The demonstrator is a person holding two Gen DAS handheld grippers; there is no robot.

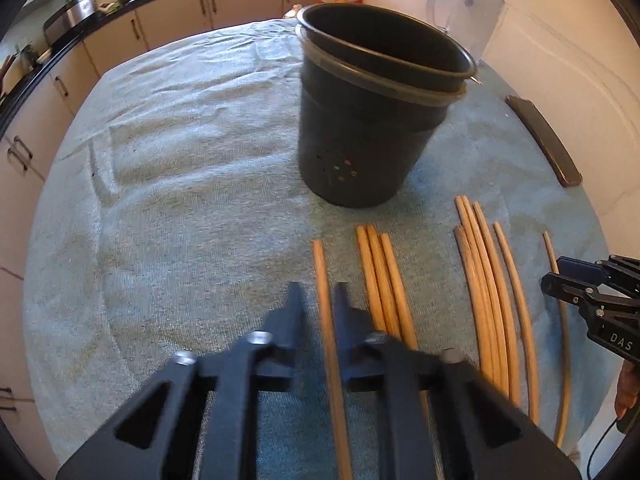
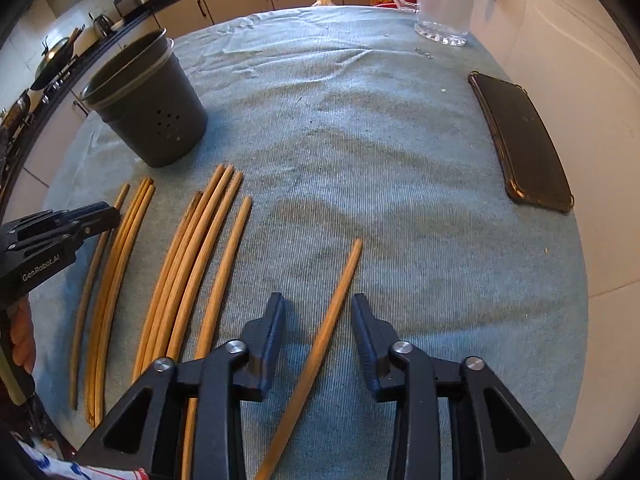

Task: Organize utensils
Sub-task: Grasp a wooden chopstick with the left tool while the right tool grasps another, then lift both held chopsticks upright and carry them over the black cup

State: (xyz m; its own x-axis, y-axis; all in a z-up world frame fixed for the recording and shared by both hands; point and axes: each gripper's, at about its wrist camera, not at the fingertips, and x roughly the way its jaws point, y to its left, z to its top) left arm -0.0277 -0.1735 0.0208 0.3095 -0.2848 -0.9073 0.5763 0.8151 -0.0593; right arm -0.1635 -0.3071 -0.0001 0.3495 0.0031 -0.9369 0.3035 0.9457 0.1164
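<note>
Chopsticks lie in a loose row on the cloth-covered surface (image 1: pixel 180 160), tips toward the dark perforated holder (image 1: pixel 360 132) that stands upright just beyond them.

From the left wrist, the left gripper (image 1: pixel 318 300) has its jaws drawn in on the leftmost chopstick (image 1: pixel 326 320), which runs straight up the narrow gap between them; they look pressed onto it, pinching it low along its length. Three sticks (image 1: pixel 384 280) lie just to its right, touching one another. The risk here is a grip so near one end: the long free part could swing as it is lifted and strike the holder's rim instead of dropping in. The right-hand jaw also sits close to the group of three and could drag one along.

From the right wrist, the right gripper (image 2: pixel 318 308) straddles the rightmost chopstick (image 2: pixel 320 344), jaws partly spread with visible gaps on both sides, so nothing is pinched yet. That stick lies slanted across the gap; closing on it askew could roll it or flick it aside on the cloth. A phone (image 2: pixel 520 140) lies well off to the right, a glass jug (image 2: pixel 444 0) at the far edge.
</note>
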